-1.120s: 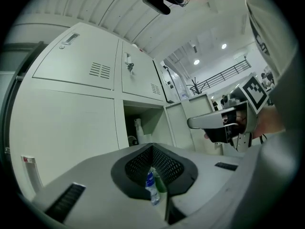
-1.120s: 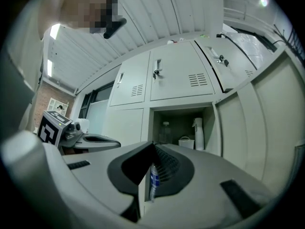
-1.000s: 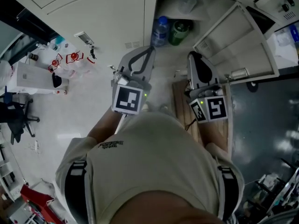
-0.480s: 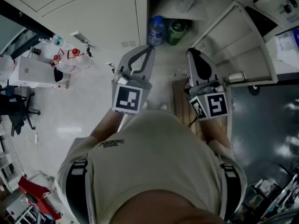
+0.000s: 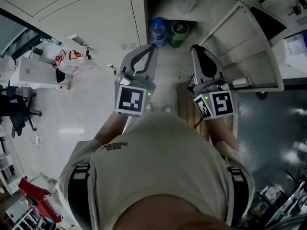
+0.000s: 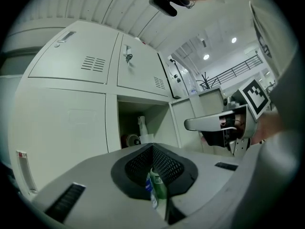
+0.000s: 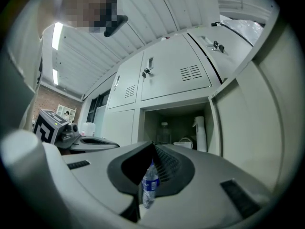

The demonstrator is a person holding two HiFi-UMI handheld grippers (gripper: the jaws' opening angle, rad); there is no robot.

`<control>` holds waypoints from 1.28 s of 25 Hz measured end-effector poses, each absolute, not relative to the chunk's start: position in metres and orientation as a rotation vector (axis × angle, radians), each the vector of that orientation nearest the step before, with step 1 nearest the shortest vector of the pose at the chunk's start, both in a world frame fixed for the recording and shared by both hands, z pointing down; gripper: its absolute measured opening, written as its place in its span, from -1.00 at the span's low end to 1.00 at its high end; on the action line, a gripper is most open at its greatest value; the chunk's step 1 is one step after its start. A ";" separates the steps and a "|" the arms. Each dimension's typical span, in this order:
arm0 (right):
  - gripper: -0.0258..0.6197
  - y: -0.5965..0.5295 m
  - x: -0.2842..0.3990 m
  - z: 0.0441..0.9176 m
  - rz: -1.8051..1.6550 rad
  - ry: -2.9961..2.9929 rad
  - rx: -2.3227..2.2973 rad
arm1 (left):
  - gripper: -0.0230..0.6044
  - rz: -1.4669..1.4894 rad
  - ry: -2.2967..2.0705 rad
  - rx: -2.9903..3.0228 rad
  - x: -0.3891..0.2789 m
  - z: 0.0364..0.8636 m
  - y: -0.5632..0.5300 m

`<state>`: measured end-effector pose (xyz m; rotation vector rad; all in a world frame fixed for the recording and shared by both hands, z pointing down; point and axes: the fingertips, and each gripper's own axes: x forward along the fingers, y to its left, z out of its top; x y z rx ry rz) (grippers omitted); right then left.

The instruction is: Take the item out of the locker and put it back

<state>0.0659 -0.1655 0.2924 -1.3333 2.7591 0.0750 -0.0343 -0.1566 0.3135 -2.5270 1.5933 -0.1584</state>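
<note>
The open locker (image 5: 180,8) holds a blue-labelled water bottle (image 5: 157,31) and a green bottle (image 5: 178,32) side by side on its lower shelf. My left gripper (image 5: 154,46) is shut and empty, its tips just short of the water bottle. My right gripper (image 5: 194,47) is also shut and empty, pointing at the opening beside the green bottle. In the left gripper view, the green bottle (image 6: 159,187) shows through the slit under the left gripper (image 6: 152,147). The water bottle (image 7: 149,185) shows likewise below the right gripper (image 7: 153,144).
The locker door (image 5: 244,47) stands swung open to the right. The upper compartment holds a white spray bottle (image 7: 200,132), a clear bottle (image 7: 164,132) and a bowl (image 7: 182,143). A wooden board (image 5: 184,104) lies on the floor. A white box (image 5: 33,75) and chair (image 5: 17,116) stand left.
Both grippers have edged a little closer to the open locker, still shut. The bottles have not moved on the shelf.
</note>
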 end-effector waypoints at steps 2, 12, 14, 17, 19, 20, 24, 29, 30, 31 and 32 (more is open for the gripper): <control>-0.82 -0.173 0.067 0.292 0.088 2.762 -1.342 | -0.88 -0.157 1.599 -2.521 -0.034 0.312 -0.162; -0.30 -0.218 0.062 0.276 0.194 2.760 -1.389 | -0.88 -0.124 1.588 -2.497 -0.028 0.297 -0.195; -0.23 -0.230 0.060 0.273 0.215 2.757 -1.402 | -0.88 -0.098 1.586 -2.486 -0.026 0.291 -0.204; -0.18 -0.249 0.056 0.270 0.208 2.755 -1.415 | -0.88 -0.067 1.598 -2.475 -0.025 0.286 -0.218; -0.18 -0.261 0.052 0.271 0.199 2.755 -1.423 | -0.88 -0.036 1.599 -2.460 -0.026 0.283 -0.227; -0.07 -0.267 0.049 0.272 0.193 2.756 -1.429 | -0.88 -0.024 1.599 -2.452 -0.027 0.282 -0.232; 0.04 -0.295 0.046 0.279 0.183 2.718 -1.510 | -0.88 -0.032 1.591 -2.440 -0.022 0.280 -0.243; 0.16 -0.331 0.043 0.298 0.152 2.687 -1.633 | -0.88 -0.065 1.561 -2.409 -0.018 0.291 -0.257; 0.16 -0.337 0.043 0.304 0.147 2.687 -1.655 | -0.88 -0.075 1.558 -2.409 -0.016 0.295 -0.258; 0.20 -0.342 0.043 0.309 0.142 2.687 -1.677 | -0.88 -0.083 1.555 -2.413 -0.014 0.298 -0.260; 0.25 -0.347 0.044 0.316 0.133 2.688 -1.697 | -0.88 -0.088 1.553 -2.422 -0.012 0.302 -0.261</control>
